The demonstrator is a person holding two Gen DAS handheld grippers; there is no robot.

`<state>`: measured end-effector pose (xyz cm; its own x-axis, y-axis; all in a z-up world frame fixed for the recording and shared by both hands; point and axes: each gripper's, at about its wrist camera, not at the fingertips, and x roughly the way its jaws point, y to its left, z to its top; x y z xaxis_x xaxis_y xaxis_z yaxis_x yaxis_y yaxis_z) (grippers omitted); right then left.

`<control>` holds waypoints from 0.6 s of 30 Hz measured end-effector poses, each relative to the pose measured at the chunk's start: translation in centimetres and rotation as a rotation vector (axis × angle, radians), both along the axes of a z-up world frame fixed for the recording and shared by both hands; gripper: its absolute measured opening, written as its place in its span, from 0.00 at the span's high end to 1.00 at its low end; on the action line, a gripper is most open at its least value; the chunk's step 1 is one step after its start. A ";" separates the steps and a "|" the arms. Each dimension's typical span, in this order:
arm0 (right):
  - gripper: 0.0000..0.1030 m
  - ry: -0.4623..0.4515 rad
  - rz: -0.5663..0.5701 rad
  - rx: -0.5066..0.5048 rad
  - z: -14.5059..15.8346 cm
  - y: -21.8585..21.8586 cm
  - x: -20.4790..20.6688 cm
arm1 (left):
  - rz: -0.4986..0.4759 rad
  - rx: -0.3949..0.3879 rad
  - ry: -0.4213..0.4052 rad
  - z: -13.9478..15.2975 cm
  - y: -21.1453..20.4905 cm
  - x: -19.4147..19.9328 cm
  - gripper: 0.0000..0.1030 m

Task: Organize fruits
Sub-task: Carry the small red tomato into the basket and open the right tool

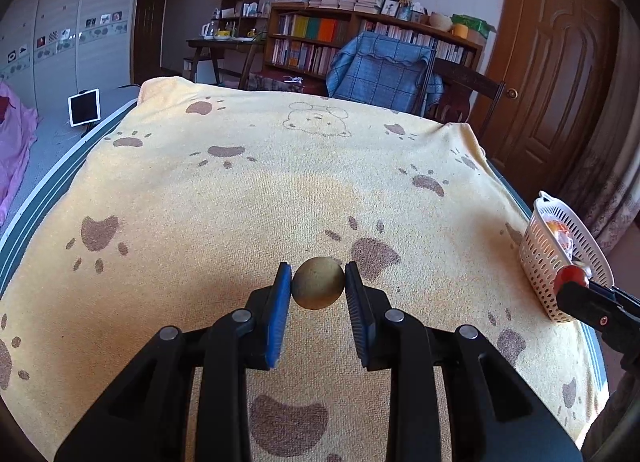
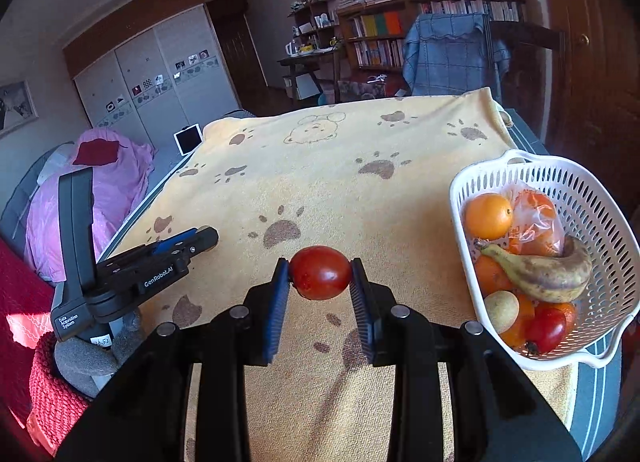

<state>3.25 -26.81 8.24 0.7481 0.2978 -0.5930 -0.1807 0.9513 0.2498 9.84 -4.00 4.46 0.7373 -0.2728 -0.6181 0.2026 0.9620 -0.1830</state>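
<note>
My left gripper (image 1: 318, 282) is shut on a round brownish-yellow fruit (image 1: 318, 283) and holds it above the yellow paw-print towel (image 1: 240, 190). My right gripper (image 2: 320, 274) is shut on a red tomato (image 2: 320, 272), held over the towel just left of the white perforated basket (image 2: 600, 222). The basket holds an orange (image 2: 488, 216), a bagged orange fruit (image 2: 536, 218), a spotted banana (image 2: 548, 270), a pale round fruit (image 2: 502, 310) and another tomato (image 2: 546, 328). In the left wrist view the basket (image 1: 540, 262) sits at the right edge, with the right gripper's tomato (image 1: 572, 276) beside it.
The towel covers a table whose striped edge (image 1: 60, 174) shows on the left. A blue-draped chair (image 1: 384, 70), bookshelves (image 1: 320, 38) and a wooden door (image 1: 560, 62) stand behind. A pink-covered bed (image 2: 100, 198) and a tablet (image 1: 84, 106) are at left.
</note>
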 end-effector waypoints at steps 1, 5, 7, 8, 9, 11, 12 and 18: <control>0.69 -0.008 -0.018 0.004 0.3 -0.8 -0.3 | 0.001 0.000 -0.002 0.1 0.0 -0.1 0.73; 0.69 -0.037 -0.096 0.009 1.5 -3.9 -1.7 | 0.004 0.000 -0.009 0.2 0.0 -0.3 0.73; 0.69 -0.047 -0.136 0.006 1.9 -5.5 -2.3 | 0.006 0.000 -0.012 0.2 0.0 -0.3 0.73; 0.69 -0.050 -0.156 0.003 2.0 -6.3 -2.6 | 0.008 -0.003 -0.013 0.3 0.0 -0.4 0.73; 0.69 -0.053 -0.176 0.000 2.0 -7.1 -2.8 | 0.009 -0.005 -0.015 0.3 0.0 -0.4 0.73; 0.69 -0.052 -0.218 -0.002 2.0 -8.7 -3.3 | 0.011 -0.006 -0.018 0.4 0.0 -0.4 0.73; 0.69 -0.051 -0.239 0.000 2.0 -9.6 -3.5 | 0.011 -0.005 -0.019 0.4 0.0 -0.5 0.73; 0.69 -0.033 -0.324 0.010 1.1 -13.2 -4.2 | 0.007 -0.003 -0.024 0.5 -0.4 -0.7 0.73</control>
<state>-0.92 -39.98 9.37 0.8240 0.0465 -0.5647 0.1231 0.9581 0.2585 9.09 -4.37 5.01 0.7537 -0.2690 -0.5996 0.1999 0.9630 -0.1807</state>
